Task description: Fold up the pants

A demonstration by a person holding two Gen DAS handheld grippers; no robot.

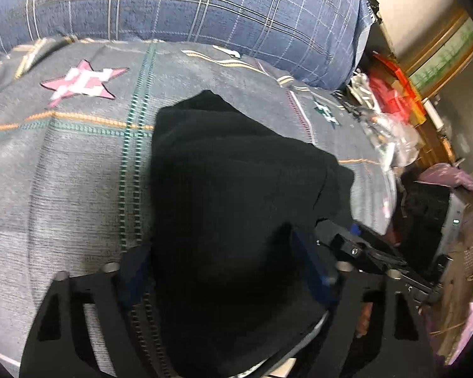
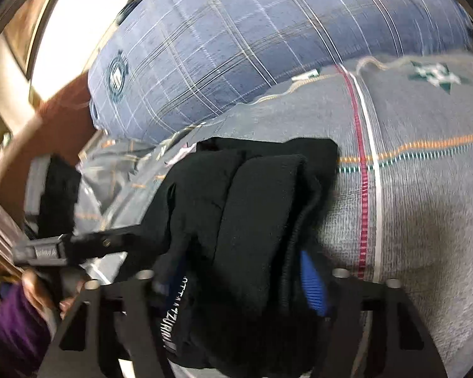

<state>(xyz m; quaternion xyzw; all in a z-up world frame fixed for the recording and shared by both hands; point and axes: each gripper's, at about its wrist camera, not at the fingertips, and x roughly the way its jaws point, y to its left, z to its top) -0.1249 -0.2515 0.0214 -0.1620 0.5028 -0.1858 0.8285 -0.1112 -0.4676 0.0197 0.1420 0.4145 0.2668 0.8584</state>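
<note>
The black pants (image 1: 236,189) lie bunched and folded over on a bed covered by a grey bedspread (image 1: 63,173) with orange and green stripes, a pink star patch (image 1: 83,82) and a smaller green star patch (image 1: 326,111). Behind the bedspread, at the far edge of the bed, sits a large blue plaid pillow (image 1: 205,3), which closes off that side. To the right in the left wrist view, past the edge of the bed, there is clutter: crinkled clear plastic (image 1: 391,138), red and orange items (image 1: 394,94) too blurred to name, a pale purple cloth (image 1: 457,176) and a dark box-like object (image 1: 425,214); what any of it holds cannot be made out. The left tongs (image 1: 227,271) straddle the near part of the pants, with the dark cloth filling the gap between the two blue pads; the cloth appears gripped between them, the jaws partly closed. The right tongs (image 2: 239,283) likewise have a thick fold of the pants between their blue pads (image 2: 313,286), with white lettering on a band of the cloth (image 2: 173,312) showing near the left pad; the jaws stand partly closed on the bundle. In the right wrist view the left tongs enter from the left side, touching the pants' edge, with a hand (image 2: 37,286) and a purple sleeve (image 2: 6,330) behind them.
</note>
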